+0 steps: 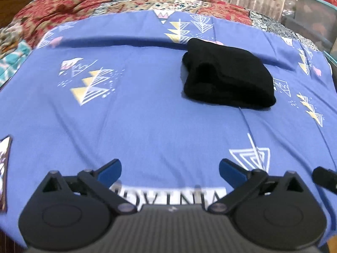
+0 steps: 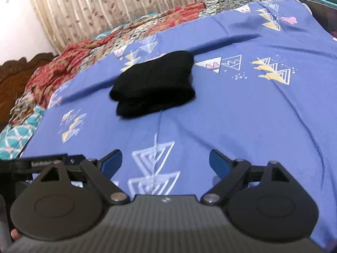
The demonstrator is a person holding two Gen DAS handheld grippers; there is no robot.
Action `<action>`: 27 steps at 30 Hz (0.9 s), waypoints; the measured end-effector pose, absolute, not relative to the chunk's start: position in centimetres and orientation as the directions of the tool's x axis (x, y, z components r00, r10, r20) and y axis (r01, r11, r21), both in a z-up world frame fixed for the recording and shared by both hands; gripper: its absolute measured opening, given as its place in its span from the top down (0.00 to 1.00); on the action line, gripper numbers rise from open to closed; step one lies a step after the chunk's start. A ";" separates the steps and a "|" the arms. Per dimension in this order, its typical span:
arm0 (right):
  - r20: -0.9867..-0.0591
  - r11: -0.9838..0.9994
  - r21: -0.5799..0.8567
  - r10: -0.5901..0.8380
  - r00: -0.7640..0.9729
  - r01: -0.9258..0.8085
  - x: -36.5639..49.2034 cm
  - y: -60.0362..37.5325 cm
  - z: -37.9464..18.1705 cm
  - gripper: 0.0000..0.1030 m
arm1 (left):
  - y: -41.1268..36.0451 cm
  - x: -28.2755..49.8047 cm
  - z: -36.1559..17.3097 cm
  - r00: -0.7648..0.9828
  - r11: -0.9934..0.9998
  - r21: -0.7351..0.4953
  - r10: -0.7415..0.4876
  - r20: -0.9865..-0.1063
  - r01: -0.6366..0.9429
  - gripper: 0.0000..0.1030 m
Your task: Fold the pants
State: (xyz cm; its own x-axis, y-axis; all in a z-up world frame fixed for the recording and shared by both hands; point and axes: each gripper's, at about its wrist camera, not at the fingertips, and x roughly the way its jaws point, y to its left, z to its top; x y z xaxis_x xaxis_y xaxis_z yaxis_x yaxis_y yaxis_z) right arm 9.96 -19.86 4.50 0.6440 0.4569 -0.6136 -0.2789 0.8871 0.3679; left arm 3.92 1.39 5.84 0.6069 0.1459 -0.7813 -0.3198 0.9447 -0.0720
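Note:
Black pants (image 1: 228, 76) lie folded in a compact bundle on the blue patterned bedsheet (image 1: 147, 105). In the right wrist view the pants (image 2: 153, 84) sit ahead and slightly left on the sheet (image 2: 242, 109). My left gripper (image 1: 170, 169) is open and empty, well short of the pants, which lie ahead to its right. My right gripper (image 2: 165, 162) is open and empty, also well back from the bundle. Part of the left gripper (image 2: 42, 163) shows at the right wrist view's left edge.
A red and multicolour patterned quilt (image 1: 84, 6) lies bunched along the far side of the bed. A curtain (image 2: 105, 6) hangs behind. A wooden headboard (image 2: 19, 71) is at the left. A teal-rimmed container (image 1: 316, 16) stands at the far right.

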 end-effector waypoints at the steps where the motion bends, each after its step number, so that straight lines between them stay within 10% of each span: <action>1: -0.608 0.885 0.371 0.459 0.647 -0.280 9.3 -19.9 4.8 0.11 | 1.1 3.3 6.2 0.607 0.943 -0.067 0.154 -0.779 -0.325 0.00; 27: -0.583 0.858 0.405 0.509 0.634 -0.316 3.9 -18.8 6.7 0.05 | -1.4 -2.4 9.3 0.575 0.942 0.061 0.251 -0.779 -0.330 0.00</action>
State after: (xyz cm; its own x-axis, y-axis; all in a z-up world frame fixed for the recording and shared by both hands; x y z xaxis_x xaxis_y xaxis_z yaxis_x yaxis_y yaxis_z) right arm 3.86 -18.83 6.69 0.6337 0.5089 -0.5826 -0.3160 0.8578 0.4054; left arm -2.38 -1.40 9.29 0.5750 0.2514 -0.7786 -0.3297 0.9421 0.0607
